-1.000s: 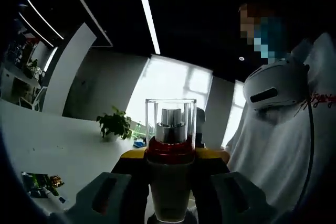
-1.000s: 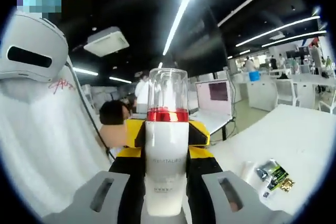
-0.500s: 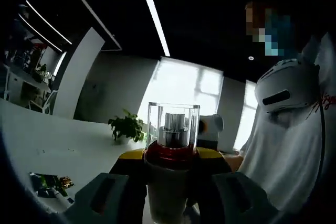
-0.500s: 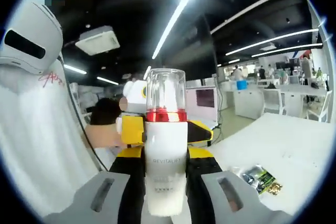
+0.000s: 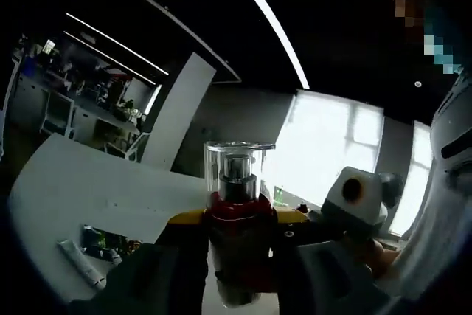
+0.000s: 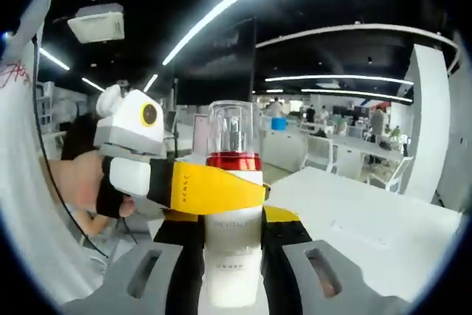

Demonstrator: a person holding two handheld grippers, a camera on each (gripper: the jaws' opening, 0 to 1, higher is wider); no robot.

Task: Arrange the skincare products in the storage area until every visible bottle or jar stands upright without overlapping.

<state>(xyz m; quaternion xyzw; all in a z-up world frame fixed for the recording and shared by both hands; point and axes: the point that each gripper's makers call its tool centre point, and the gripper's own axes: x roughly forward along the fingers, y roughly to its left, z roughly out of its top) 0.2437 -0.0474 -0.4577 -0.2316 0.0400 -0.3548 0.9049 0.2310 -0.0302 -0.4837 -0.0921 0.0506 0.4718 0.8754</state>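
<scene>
Your left gripper (image 5: 237,285) is clamped on a bottle (image 5: 237,237) with a red collar and clear cap; your right gripper (image 6: 232,285) likewise grips a white bottle (image 6: 232,252). Both bottles are raised above the white table (image 5: 88,193), where a tube (image 5: 80,262) lies beside packets (image 5: 103,243).

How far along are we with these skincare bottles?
Nothing looks placed yet. Both grippers are shut on red-collared, clear-capped pump bottles, the left gripper on one pump bottle, the right gripper on the white REVITALIFT bottle, raised above the white table. Standing both upright there remains.
</scene>
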